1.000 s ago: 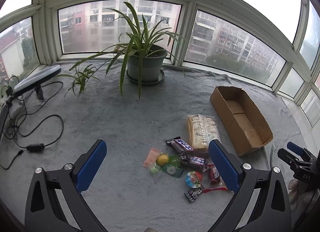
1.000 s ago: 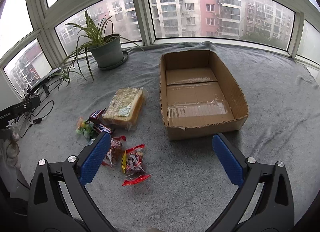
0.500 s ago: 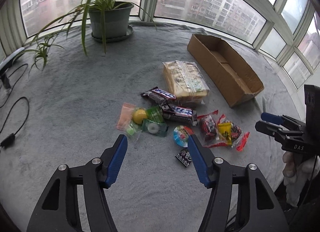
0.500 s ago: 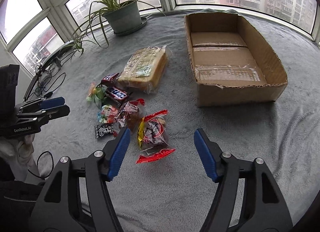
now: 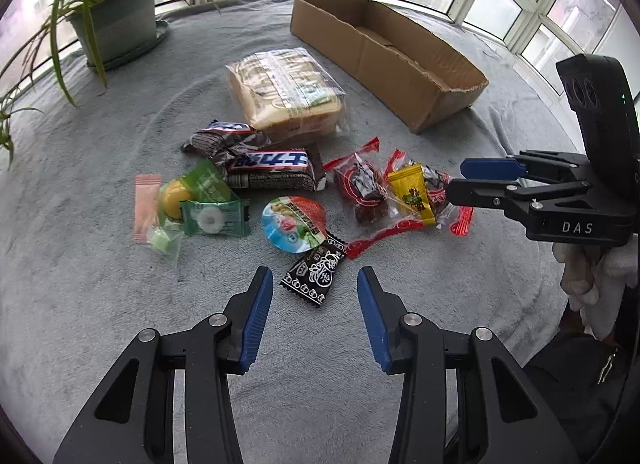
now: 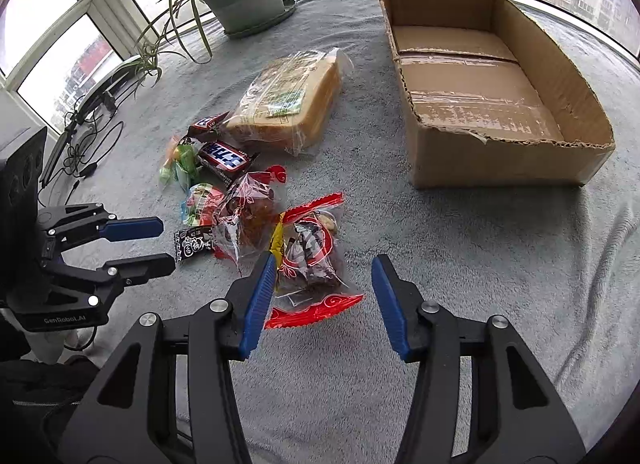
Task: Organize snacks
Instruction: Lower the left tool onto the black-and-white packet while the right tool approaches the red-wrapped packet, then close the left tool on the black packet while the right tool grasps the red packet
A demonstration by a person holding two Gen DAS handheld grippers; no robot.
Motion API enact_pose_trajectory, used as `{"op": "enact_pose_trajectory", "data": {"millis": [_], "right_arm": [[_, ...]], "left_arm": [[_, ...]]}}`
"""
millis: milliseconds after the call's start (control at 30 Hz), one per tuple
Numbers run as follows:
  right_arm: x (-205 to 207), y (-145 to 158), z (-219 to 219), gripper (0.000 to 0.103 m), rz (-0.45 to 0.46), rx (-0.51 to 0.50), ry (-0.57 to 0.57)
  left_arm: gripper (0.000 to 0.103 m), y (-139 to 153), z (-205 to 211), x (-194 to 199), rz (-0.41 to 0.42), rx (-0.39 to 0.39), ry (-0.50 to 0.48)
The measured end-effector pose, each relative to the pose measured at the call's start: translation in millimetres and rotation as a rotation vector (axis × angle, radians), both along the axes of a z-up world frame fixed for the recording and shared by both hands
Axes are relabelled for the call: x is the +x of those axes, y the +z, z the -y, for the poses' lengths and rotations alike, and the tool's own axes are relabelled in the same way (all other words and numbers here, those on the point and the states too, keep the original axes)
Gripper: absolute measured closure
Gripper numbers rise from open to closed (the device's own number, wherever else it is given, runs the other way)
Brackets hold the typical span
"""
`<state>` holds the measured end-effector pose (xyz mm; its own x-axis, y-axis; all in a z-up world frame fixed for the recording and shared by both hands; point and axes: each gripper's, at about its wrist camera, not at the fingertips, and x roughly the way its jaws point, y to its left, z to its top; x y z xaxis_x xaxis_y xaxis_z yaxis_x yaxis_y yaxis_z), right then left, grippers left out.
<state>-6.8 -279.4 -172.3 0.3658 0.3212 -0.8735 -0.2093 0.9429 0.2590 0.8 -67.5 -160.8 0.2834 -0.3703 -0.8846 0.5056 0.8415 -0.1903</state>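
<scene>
While both jaws have just been closing, nothing pinched:
L gripper (image 5: 315, 290): jaws part-spread, apart from black candy wrapper (image 5: 314, 271) just ahead.
R gripper (image 6: 323, 278): jaws part-spread round clear red-edged snack bag (image 6: 310, 264), left pad at its edge.
Snack pile: on grey blanket (image 6: 460, 264), bread loaf (image 6: 288, 103) behind.
Cardboard box (image 6: 496, 167): far right, open.

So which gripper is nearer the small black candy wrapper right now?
Left. The left gripper hangs just short of the black candy wrapper, which lies ahead of its open jaws. The right gripper straddles the red-trimmed snack bag, one packet further over.
</scene>
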Motion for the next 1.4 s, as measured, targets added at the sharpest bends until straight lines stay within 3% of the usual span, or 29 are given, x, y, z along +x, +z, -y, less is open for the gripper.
{"op": "enact_pose_trajectory", "data": {"millis": [333,633,867,967,1167,1400], "right_arm": [[11.0,-17.4,-1.2,0.055,-0.057,0.06,-0.009],[16.9,-23.8,7.3,0.055,-0.095,0.117,-0.027],[16.9,-22.8,4.0,0.055,-0.101,0.114,-0.011],[14.6,-23.8,4.0,0.061,-0.112,0.131,-0.005],[6.7,-26.7,17.4,0.063,-0.126,0.193,-0.035],[-0.2,-17.6,29.3,0.063,-0.099,0.198,-0.078]], "left_arm": [[0.065,-13.1,7.2,5.8,-0.01,0.014,-0.03],[0.074,-25.0,18.1,7.2,0.025,0.07,-0.056],[0.075,-27.3,16.6,12.2,0.027,0.056,-0.042],[0.077,-27.5,19.5,10.4,0.035,0.061,-0.046],[0.08,-27.9,19.4,10.2,0.027,0.035,-0.032],[0.081,-25.8,14.6,5.8,0.016,0.02,-0.023]]}}
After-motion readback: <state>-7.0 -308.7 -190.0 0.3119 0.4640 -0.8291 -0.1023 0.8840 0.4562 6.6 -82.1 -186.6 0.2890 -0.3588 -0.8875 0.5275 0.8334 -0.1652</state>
